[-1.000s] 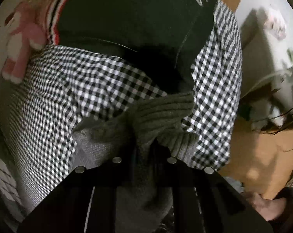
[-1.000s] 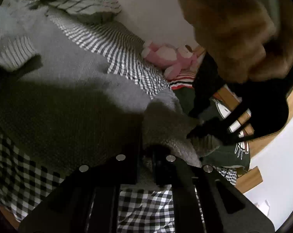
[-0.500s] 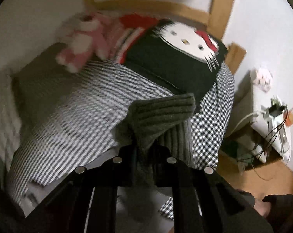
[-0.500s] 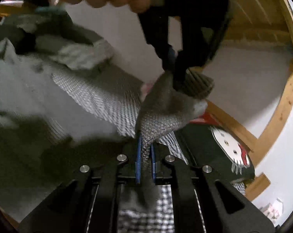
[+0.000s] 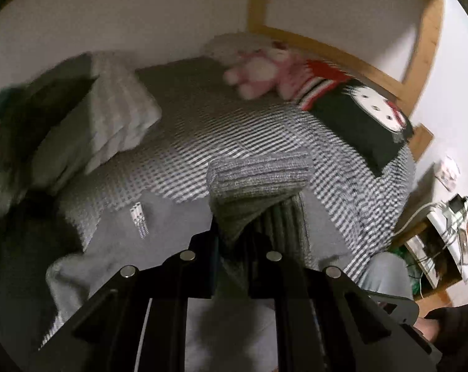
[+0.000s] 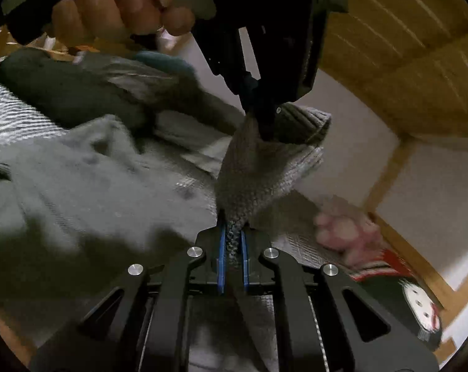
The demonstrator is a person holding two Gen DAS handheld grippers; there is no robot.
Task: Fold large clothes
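A grey knit sweater [image 5: 258, 183] is held up off the checked bed cover [image 5: 218, 136] by both grippers. My left gripper [image 5: 232, 237] is shut on its ribbed edge, which folds over just beyond the jaws. In the right wrist view my right gripper [image 6: 232, 238] is shut on a bunched strip of the same sweater [image 6: 255, 170] between blue pads. The left gripper [image 6: 265, 121], held by a hand [image 6: 125, 12], pinches the knit a short way above and beyond it. The rest of the sweater [image 6: 79, 186] lies spread on the bed to the left.
A pink plush toy [image 5: 258, 74] and a black cushion with a cat face [image 5: 367, 117] lie by the wooden bed frame [image 5: 333, 52]. A pale folded blanket [image 5: 110, 124] and dark clothes [image 6: 66, 93] sit near the wall. A low stand with cables [image 5: 444, 235] is beside the bed.
Both grippers have risen and carried the sweater's edge up off the bed. The left view has swung from the cushion to the wall and pillows. The left gripper now hangs above the right.
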